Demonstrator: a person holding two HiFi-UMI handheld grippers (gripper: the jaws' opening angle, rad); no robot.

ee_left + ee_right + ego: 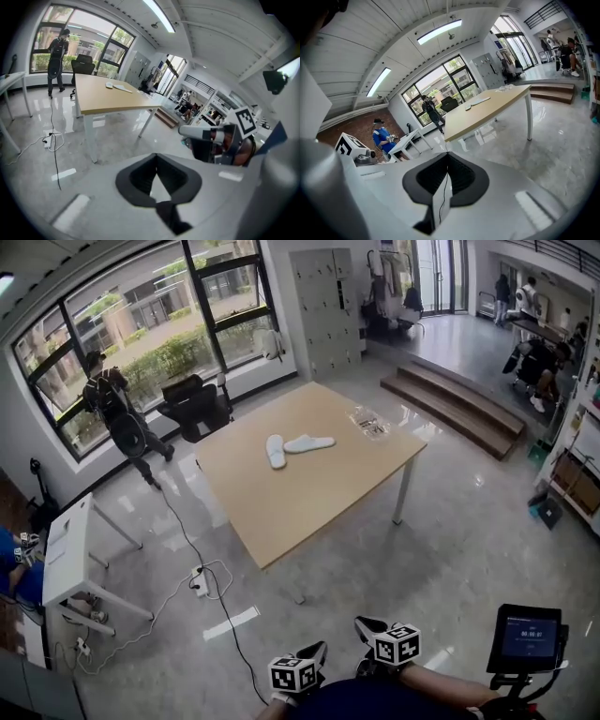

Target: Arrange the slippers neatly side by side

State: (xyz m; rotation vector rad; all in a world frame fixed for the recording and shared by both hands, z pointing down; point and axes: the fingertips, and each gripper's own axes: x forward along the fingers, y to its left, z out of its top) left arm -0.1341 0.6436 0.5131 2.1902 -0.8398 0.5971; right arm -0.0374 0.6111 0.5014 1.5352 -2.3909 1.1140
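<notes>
light: bright daylight from windows (141, 324) | floor (450, 512) glare | edges: fisheye warp, dark corners

Two white slippers (276, 451) on wooden table (309, 507), angled in V, not parallel.

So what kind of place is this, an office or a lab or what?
Probably an open-plan office or lab workspace. A wooden table holding two white slippers stands on a glossy floor, with grey lockers against the back wall and a black office chair beside tall windows.
</notes>
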